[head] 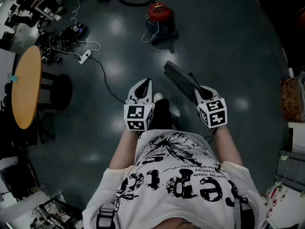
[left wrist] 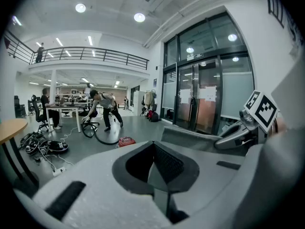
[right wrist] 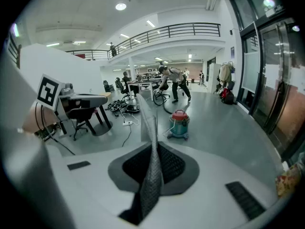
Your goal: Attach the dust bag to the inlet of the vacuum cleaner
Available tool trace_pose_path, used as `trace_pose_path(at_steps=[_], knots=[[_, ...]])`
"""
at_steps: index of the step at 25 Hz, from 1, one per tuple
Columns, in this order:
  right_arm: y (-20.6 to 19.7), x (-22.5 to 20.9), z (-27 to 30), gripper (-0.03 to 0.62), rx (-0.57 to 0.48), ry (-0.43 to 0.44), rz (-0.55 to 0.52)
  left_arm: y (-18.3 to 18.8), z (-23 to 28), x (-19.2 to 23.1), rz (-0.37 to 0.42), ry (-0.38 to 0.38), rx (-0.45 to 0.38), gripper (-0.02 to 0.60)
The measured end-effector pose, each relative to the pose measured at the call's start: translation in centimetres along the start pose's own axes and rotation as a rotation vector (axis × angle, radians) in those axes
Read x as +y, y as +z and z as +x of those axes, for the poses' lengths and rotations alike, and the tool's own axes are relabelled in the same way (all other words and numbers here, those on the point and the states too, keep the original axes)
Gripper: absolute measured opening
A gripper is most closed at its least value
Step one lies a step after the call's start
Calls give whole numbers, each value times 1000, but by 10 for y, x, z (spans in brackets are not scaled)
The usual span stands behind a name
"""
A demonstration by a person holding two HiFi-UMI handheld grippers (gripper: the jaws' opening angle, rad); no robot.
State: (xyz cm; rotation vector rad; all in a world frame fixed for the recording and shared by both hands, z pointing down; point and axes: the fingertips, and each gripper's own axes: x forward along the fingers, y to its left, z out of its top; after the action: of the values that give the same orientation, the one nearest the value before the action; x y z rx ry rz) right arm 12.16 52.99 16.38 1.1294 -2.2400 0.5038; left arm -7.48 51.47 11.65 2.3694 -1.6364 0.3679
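Pinching a flat grey woven dust bag (head: pixel 177 75) is the right tool (head: pixel 198 90); left tool (head: pixel 145 86) closed, empty.

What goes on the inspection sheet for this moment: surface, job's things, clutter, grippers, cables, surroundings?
Surface: dark glossy floor; the person stands on it.
Job's things: grey dust bag, held in the air; red-topped vacuum cleaner standing on the floor, apart from the bag.
Clutter: round wooden table; black device on the floor near it.
Grippers: left gripper shut, nothing in it; right gripper shut on the dust bag.
Cables: power strip with a black cable running across the floor; tangle of leads by the table.
Surroundings: open hall, glass doors, balcony railing, a person bent over a hose.
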Motion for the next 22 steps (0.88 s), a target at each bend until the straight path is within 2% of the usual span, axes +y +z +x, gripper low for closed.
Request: trace_pose_path(at_steps=[5,12,19,22], knots=[[25,-24,42,23,36,4,6,14,51,29,-14,-17,-3,3],[92,-62,134,23,100,38,-20,45,164,110,-72,-47,20,4],[171,-109,202,24,94,25,-26,104,277,172,3,-110,31,3],[194,-128,225,23,87,19,-10,116,313,182,-14,-113,36,3]])
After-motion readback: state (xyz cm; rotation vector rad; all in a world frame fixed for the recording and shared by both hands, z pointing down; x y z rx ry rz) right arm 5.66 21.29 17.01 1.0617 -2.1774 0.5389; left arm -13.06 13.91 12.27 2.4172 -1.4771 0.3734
